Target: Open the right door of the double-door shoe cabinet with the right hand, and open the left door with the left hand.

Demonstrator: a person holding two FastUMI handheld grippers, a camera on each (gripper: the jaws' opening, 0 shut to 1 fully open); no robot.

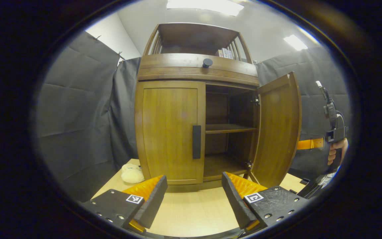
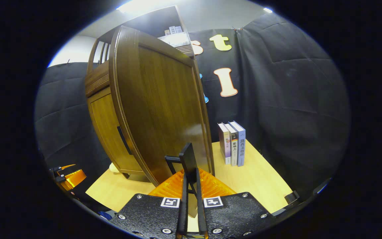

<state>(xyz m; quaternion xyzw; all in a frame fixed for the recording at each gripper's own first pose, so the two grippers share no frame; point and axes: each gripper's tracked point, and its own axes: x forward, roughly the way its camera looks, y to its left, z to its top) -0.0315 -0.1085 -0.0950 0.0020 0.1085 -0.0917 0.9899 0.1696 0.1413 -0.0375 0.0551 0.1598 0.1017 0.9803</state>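
Note:
The wooden shoe cabinet (image 1: 191, 71) stands on a light table. Its right door (image 1: 277, 129) is swung wide open, showing bare inner shelves (image 1: 229, 127). The left door (image 1: 169, 131) is closed, with a dark vertical handle (image 1: 196, 141). My left gripper (image 1: 194, 196) hangs open low in front of the left door, apart from it. In the right gripper view my right gripper (image 2: 191, 186) is shut on the right door's dark handle (image 2: 187, 157), the door (image 2: 164, 109) looming close. From the left gripper view, the right gripper (image 1: 333, 126) and a hand show behind the open door's edge.
A pale fluffy slipper (image 1: 132, 173) lies on the table (image 1: 191, 212) left of the cabinet. Three books (image 2: 232, 143) stand upright on the table to the right, near the black cloth wall. A round knob (image 1: 207, 62) sits on the drawer above the doors.

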